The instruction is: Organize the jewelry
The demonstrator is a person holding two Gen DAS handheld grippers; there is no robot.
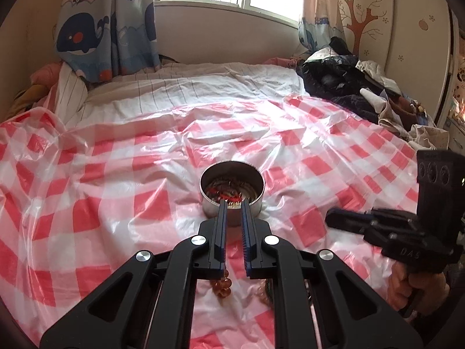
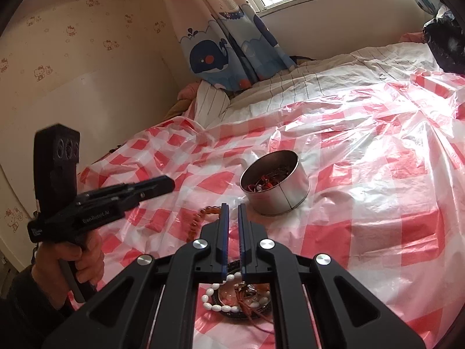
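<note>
The round metal tin [image 2: 274, 184], shiny and straight-walled, sits just beyond both pairs of jaws, likely as the collecting pot: tangled red cords lie inside. Amber beads [image 2: 200, 218] and a white bead bracelet [image 2: 221, 299] wait beneath the right gripper [image 2: 231, 208] on crinkly checked plastic sheet [image 2: 363, 203]. Left gripper [image 1: 233, 203] and right: jaws nearly together, empty.

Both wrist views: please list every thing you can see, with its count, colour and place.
round metal tin: one, silver, on the cover, holding red and dark jewelry
checked plastic cover: one, red and white, over the bed
amber bead bracelet: one, orange-brown, near the tin
white oval-bead bracelet: one, under the right fingers
whale-print curtain: blue, by the window
dark clothes pile: far right of the bed
left gripper: black, fingers shut, empty
right gripper: black, fingers shut, empty
</note>
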